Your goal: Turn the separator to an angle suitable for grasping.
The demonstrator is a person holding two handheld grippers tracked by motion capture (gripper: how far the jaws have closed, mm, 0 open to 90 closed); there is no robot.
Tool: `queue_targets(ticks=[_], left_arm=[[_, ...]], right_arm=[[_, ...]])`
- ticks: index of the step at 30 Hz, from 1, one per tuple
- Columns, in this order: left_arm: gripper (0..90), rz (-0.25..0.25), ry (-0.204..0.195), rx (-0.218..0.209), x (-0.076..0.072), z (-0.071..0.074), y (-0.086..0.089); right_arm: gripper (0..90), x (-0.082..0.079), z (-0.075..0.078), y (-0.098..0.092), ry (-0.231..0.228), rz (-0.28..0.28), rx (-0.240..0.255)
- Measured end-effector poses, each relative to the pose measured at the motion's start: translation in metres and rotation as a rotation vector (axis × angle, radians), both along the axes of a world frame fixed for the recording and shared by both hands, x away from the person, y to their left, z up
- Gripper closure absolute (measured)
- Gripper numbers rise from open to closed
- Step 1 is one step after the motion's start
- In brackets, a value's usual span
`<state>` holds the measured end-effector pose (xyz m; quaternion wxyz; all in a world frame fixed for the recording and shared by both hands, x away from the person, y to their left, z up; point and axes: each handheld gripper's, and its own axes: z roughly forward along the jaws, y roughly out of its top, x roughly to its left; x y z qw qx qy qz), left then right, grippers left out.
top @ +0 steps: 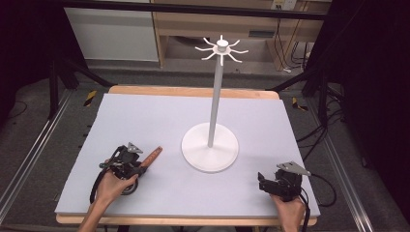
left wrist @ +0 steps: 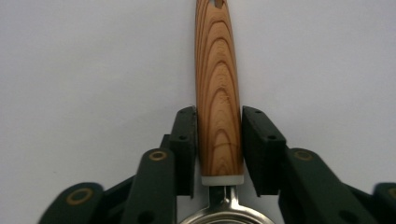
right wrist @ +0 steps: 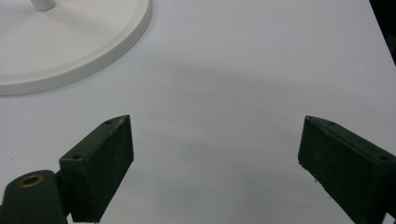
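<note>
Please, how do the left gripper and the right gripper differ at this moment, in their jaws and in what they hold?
The left gripper has its jaws nearly together, closed on the wooden handle of a metal utensil; the right gripper has its jaws spread wide, with bare table between them. The left gripper is near the table's left front; the right gripper is near its right front, beside the white stand. Both are black, hand-held and low over the table.

No text, label, brand, number or sign can be read anywhere in these views; a small plate on the cabinet behind the table is too blurred to make out.
</note>
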<state>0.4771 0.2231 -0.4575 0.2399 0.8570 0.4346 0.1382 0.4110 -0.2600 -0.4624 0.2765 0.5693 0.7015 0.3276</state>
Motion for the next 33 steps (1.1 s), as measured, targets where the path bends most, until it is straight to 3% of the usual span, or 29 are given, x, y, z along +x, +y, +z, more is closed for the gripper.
queue_targets(ticks=[4,15,22,26,33], left_arm=[[58.2,-0.004,-0.017,-0.018,0.003,0.007,0.003],[54.6,-0.046,-0.037,0.049,0.018,0.033,-0.011],[54.0,-0.070,-0.014,0.070,0.025,0.030,-0.022],[54.0,-0.077,0.002,0.104,0.030,0.024,-0.026],[56.8,-0.082,0.024,0.115,0.036,0.016,-0.030]], right_arm=[[10.8,0.000,0.000,0.000,0.003,-0.002,0.003],[10.8,0.000,0.000,-0.001,0.002,-0.003,0.005],[10.8,0.001,0.000,-0.001,0.006,-0.001,0.008],[10.8,0.001,0.000,-0.001,0.007,0.000,0.006],[10.8,0.001,0.000,-0.001,0.008,-0.001,0.007]])
